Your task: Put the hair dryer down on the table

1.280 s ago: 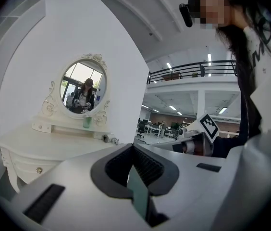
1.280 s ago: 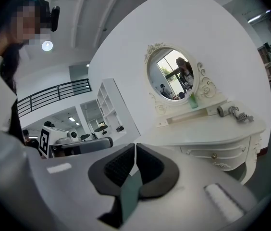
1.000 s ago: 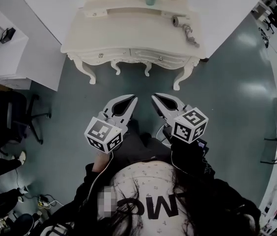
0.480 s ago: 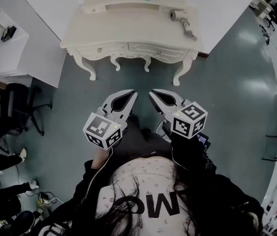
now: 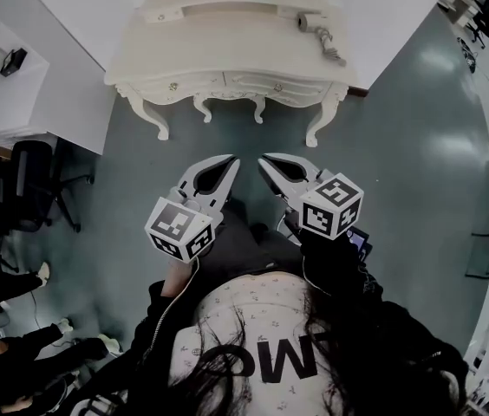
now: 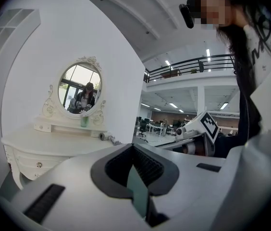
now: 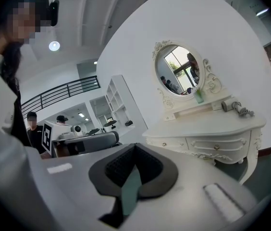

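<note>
Hair dryer (image 5: pixel 312 24) flat on table (image 5: pixel 227 55), long axis diagonal.

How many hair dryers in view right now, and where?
1. The hair dryer lies on the dressing table, at its back right corner in the head view. No other shows. Left gripper and right gripper are both shut and empty.

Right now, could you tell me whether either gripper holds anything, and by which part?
Nothing: the left gripper and right gripper have jaws shut and empty; the hair dryer lies on the table.
</note>
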`<state>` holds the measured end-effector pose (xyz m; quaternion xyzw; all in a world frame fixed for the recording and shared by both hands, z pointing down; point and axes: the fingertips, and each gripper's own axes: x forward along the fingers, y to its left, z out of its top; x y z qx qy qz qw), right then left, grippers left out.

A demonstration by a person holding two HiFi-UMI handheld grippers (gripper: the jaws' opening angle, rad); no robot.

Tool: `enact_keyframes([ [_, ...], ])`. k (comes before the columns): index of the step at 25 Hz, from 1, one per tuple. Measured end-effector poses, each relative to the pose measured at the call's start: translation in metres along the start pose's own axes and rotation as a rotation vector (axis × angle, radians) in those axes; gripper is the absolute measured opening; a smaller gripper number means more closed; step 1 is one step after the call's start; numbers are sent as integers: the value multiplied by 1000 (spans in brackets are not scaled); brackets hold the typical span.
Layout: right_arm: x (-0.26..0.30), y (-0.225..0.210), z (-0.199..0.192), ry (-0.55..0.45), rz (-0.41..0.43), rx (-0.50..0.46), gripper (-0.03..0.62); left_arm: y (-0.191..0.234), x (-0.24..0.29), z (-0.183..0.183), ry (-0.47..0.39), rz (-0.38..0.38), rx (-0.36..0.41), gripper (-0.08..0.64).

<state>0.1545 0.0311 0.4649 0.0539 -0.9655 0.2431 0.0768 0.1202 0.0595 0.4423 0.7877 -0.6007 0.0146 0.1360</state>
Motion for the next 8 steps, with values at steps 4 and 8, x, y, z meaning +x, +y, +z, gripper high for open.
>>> enact_keyframes([
  [4, 2, 0, -1, 7, 3, 2, 9, 5, -2, -1, 6, 15, -6, -3],
  [8, 7, -1, 0, 13, 9, 0, 9, 12, -2, -1, 7, 35, -9, -3],
])
